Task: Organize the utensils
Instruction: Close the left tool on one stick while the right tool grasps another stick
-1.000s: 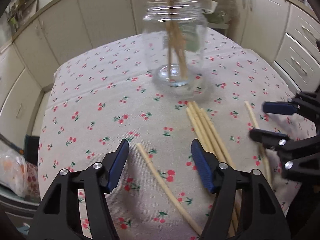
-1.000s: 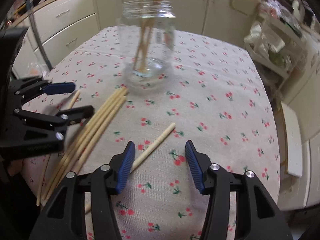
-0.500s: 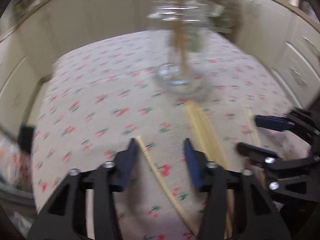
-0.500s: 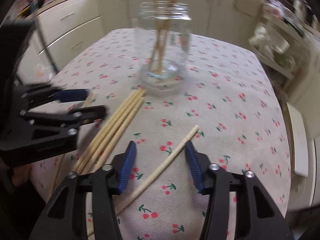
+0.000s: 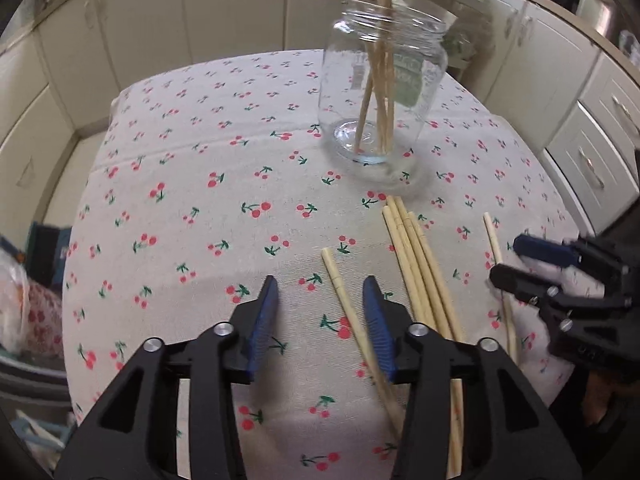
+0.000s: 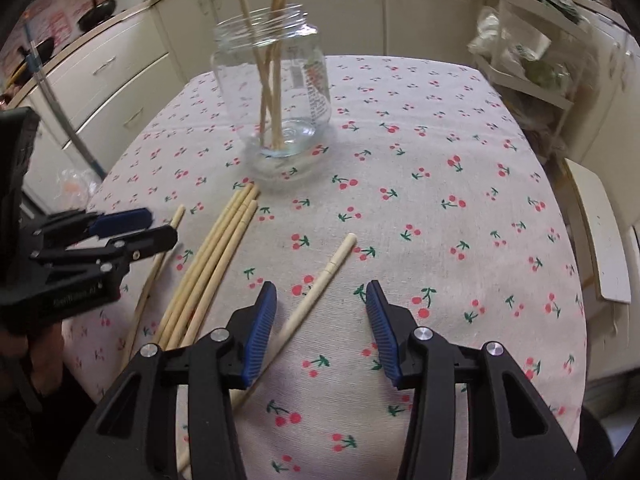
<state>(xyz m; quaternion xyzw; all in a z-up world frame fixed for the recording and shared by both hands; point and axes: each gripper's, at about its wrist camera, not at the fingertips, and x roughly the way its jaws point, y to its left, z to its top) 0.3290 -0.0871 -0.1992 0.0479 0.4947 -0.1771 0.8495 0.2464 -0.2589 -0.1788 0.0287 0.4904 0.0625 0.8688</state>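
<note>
A clear glass jar (image 5: 382, 92) (image 6: 274, 88) stands on the cherry-print tablecloth with several chopsticks upright in it. A bundle of chopsticks (image 5: 420, 264) (image 6: 212, 264) lies in front of the jar. One loose chopstick (image 5: 346, 300) lies between my left gripper's open fingers. Another loose chopstick (image 6: 316, 284) lies between my right gripper's open fingers. My left gripper (image 5: 322, 324) (image 6: 136, 228) and right gripper (image 6: 322, 324) (image 5: 516, 258) are both open and empty, low over the cloth.
The table (image 5: 180, 184) is covered by the cloth, with cream cabinets (image 5: 120, 40) around it. A bag (image 5: 16, 304) lies beyond the left edge. A shelf rack (image 6: 532, 52) and a chair seat (image 6: 600, 232) stand to the right.
My left gripper has shifted left and narrowed a little, so the jar now sits to its right. My right gripper has moved so the loose chopstick lies between its fingers.
</note>
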